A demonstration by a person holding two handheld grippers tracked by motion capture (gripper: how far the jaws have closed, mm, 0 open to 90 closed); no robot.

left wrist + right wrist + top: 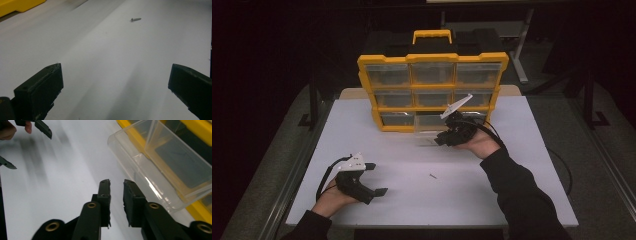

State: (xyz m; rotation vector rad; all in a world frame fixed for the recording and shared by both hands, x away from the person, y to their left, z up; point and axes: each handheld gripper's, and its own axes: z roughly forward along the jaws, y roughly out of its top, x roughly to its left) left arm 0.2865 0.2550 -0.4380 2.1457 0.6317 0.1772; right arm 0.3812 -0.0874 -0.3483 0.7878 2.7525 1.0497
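A yellow organizer (432, 58) with clear drawers stands upright at the back of the white table (492, 195). Its bottom middle clear drawer (428, 125) (160, 162) is pulled out onto the table. My right gripper (440, 141) (117, 183) sits just in front of that drawer, jaws a narrow gap apart with nothing between them. At the front left my left gripper (376, 179) (116, 75) stands wide open and empty; it also shows far off in the right gripper view (27, 145). A small screw (432, 176) (135, 19) lies on the table, ahead of the left jaws.
The organizer's yellow carry handle (432, 35) sticks up at the back. A corner of the yellow frame (22, 5) shows in the left gripper view. Metal table legs (522, 55) stand in the dark behind. Black cables (562, 170) trail from the grippers.
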